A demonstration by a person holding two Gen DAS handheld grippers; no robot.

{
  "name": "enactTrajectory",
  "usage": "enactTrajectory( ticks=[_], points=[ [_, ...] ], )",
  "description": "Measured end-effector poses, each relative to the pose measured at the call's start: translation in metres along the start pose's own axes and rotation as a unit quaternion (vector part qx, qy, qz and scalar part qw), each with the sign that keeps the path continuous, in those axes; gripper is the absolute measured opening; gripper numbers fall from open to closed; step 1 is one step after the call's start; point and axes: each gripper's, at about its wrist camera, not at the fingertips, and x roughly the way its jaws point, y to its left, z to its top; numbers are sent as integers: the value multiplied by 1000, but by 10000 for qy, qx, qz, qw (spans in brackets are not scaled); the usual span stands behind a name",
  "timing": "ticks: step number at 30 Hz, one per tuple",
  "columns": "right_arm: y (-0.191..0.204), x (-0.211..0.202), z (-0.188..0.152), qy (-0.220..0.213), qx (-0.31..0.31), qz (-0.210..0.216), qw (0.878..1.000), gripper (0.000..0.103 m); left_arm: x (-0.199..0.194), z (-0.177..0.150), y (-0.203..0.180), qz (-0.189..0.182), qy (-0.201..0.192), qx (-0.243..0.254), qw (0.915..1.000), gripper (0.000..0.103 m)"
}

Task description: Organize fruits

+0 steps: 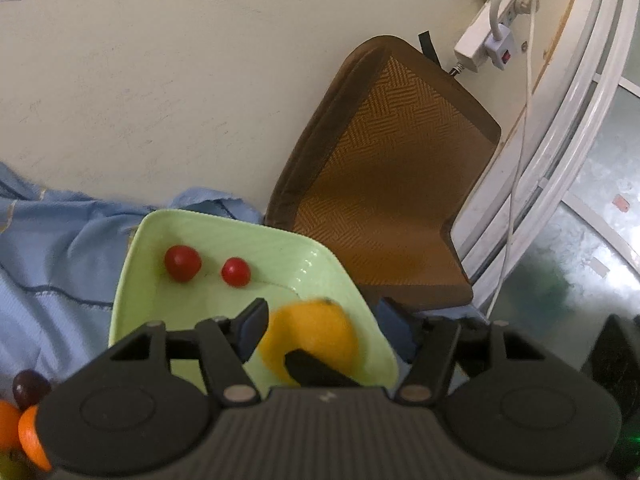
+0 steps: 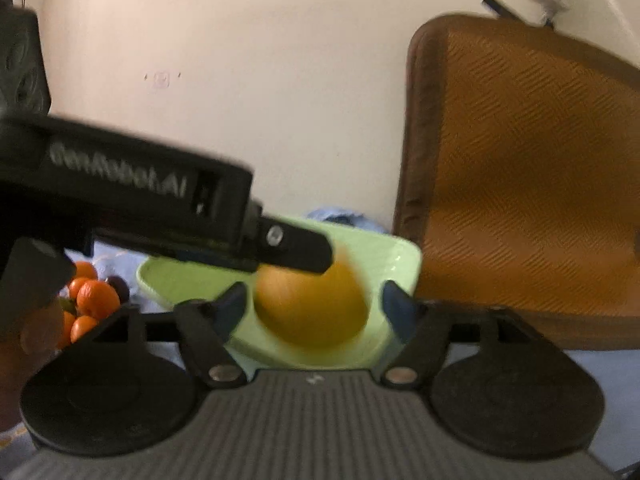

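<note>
A light green square plate [image 1: 132,280] lies on a blue cloth and holds two red cherry tomatoes [image 1: 182,263]. An orange fruit [image 1: 316,332], motion-blurred, is over the plate's near corner. My left gripper [image 1: 322,305] is open around it, with green plate showing between the fruit and the right pad. A black finger [image 1: 316,370] crosses the fruit's lower part. In the right wrist view the same orange [image 2: 312,312] sits between the spread fingers of my open right gripper [image 2: 314,288], with gaps on both sides. The left gripper's finger [image 2: 304,248] reaches over the orange's top.
Several tangerines [image 2: 96,298] and a dark fruit [image 2: 118,284] are piled left of the plate [image 2: 400,256]. A brown woven cushion [image 1: 400,200] leans on the wall to the right. A power strip [image 1: 480,40] and cable hang above it. A hand [image 2: 32,332] holds the left gripper.
</note>
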Motion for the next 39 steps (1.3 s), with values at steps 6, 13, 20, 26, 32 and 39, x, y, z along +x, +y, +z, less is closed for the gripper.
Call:
enactTrajectory(
  ticks=[6,13,20,26,32,39],
  points=[
    [0,-25,0,-170,197,-121,9996,85,-49,-7,-5,-119,-318,26,9994,60],
    [21,-67,-19,-176,488,244,9984,71,-142,-54,10,335,-758,329,9960,61],
    [70,-80,-30,328,280,979,9943,51,-198,-102,42,1328,-669,253,9886,61],
    [103,-85,-32,570,250,1388,9884,45,-207,-123,60,1765,-584,208,9823,61],
    [135,-89,-38,797,-18,1481,9858,40,-208,-131,80,1841,-544,-138,9813,58],
    [145,-75,-30,796,-163,1246,9889,40,-217,-133,91,1659,-733,-432,9825,57]
  ],
)
